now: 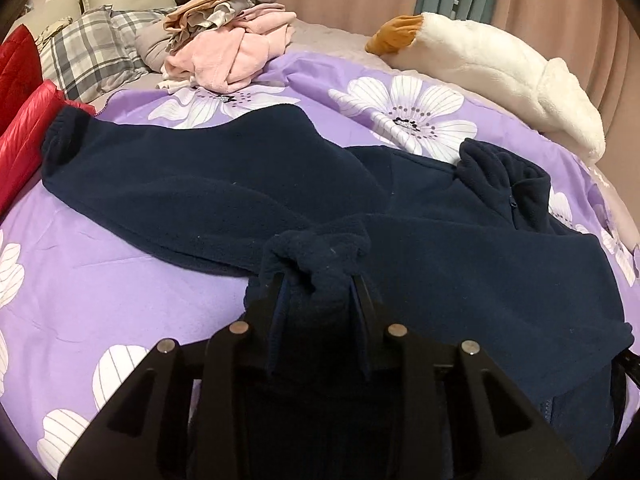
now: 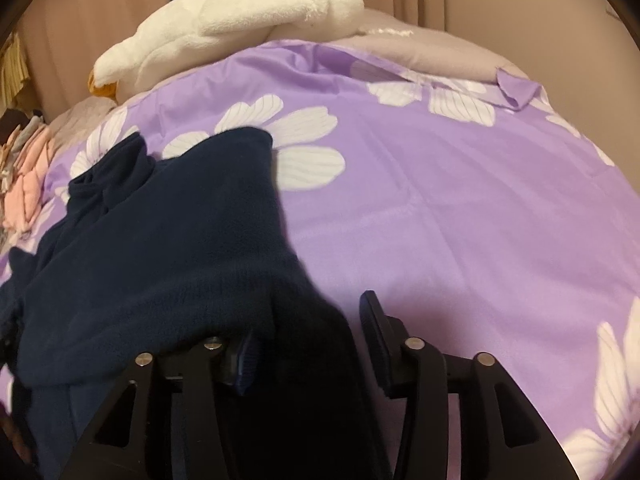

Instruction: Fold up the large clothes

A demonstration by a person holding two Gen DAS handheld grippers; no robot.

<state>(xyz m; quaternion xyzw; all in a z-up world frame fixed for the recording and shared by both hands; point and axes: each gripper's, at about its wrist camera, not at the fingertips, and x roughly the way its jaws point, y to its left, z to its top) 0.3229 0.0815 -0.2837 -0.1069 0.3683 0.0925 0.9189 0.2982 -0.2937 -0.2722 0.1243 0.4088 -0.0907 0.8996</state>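
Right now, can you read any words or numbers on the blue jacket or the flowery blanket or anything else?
None: no word, number, brand or sign can be read in either view.
Navy fleece jacket: no label or logo shows.
Purple flowered cover: only white flowers, no writing.
Pile of clothes, red jacket and white plush toy: no writing visible.

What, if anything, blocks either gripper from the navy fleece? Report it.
Nothing visible does. The left gripper is already clamped on a bunched fold of the navy fleece. The right gripper has fleece lying between its jaws, the right finger clear of it.
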